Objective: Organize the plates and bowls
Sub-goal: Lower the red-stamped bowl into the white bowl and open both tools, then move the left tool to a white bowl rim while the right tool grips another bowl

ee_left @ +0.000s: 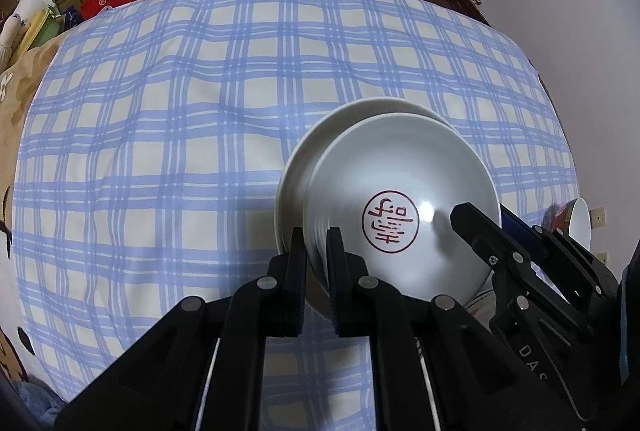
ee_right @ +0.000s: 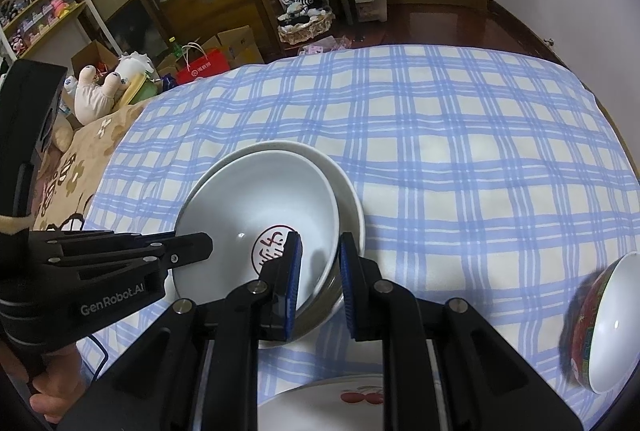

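White bowl (ee_left: pixel 400 199), red seal mark inside, nested in a second bowl (ee_right: pixel 348 191): rim clamped by left tool (ee_left: pixel 318 259), marked "GenRobot.AI", and right tool (ee_right: pixel 320 271), both angled steeply downward.

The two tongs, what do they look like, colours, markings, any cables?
Both tongs are black linkage frames with silver pivot pins. The right tongs carry ribbed blue pads on their fingers. The left tongs have dark fingers and white "GenRobot.AI" lettering on the body, seen from the right wrist view. A thin dark cable trails below them.
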